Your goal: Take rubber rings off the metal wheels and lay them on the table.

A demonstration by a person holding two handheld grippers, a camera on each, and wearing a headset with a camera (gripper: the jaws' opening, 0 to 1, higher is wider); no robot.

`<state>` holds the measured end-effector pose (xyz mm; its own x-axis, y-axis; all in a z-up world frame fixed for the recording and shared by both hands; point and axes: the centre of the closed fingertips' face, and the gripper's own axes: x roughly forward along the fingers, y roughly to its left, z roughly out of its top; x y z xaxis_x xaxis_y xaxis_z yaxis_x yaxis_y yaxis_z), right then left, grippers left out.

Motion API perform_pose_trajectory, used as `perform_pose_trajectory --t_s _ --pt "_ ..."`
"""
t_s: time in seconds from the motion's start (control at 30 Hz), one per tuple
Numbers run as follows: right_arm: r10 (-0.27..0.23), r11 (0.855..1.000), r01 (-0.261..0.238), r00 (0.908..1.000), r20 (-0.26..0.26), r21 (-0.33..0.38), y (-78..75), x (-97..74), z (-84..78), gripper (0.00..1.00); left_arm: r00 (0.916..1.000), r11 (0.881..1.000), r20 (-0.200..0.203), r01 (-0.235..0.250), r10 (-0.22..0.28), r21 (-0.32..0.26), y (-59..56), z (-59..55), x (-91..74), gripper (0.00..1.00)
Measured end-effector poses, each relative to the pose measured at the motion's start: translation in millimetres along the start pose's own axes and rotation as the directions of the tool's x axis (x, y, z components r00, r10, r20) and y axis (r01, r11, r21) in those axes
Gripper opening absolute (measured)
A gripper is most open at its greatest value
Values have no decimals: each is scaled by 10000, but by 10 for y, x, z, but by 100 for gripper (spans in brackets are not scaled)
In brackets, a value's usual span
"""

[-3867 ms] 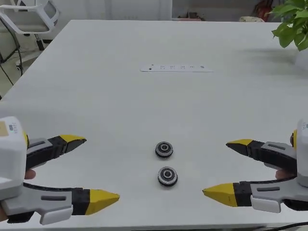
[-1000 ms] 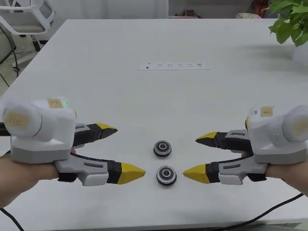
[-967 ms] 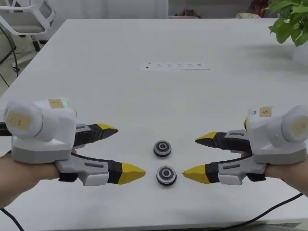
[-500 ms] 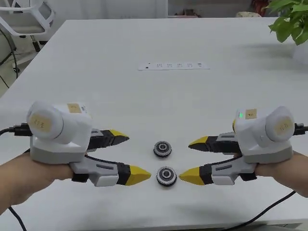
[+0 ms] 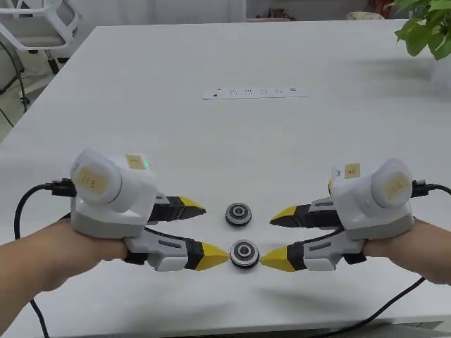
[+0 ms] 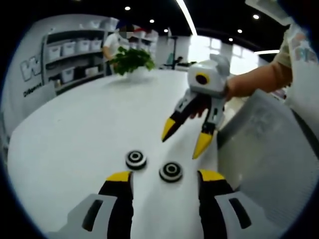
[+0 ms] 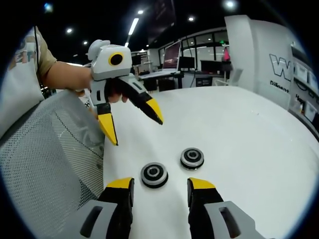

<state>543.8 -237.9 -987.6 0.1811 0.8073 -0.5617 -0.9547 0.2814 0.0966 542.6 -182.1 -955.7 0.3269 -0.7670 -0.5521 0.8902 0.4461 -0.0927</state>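
Left gripper (image 5: 215, 232) and right gripper (image 5: 267, 239), jaws spread and holding nothing, face each other across the near wheel (image 5: 244, 253), about equally close; the far wheel (image 5: 238, 214) lies just beyond it.

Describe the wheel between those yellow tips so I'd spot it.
On the white table, near its front edge, the left gripper and right gripper face each other. Two small metal wheels with black rubber rings lie between; it's the nearer wheel, flanked by their lower fingers, not the farther wheel.
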Motion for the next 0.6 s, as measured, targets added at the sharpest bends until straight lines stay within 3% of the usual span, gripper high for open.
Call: perform_pose_trajectory --t_s 0.6 --pt "250 9996 -256 9989 -385 -138 8 117 -131 33 9973 9982 -460 572 -564 157 -76 -87 283 41"
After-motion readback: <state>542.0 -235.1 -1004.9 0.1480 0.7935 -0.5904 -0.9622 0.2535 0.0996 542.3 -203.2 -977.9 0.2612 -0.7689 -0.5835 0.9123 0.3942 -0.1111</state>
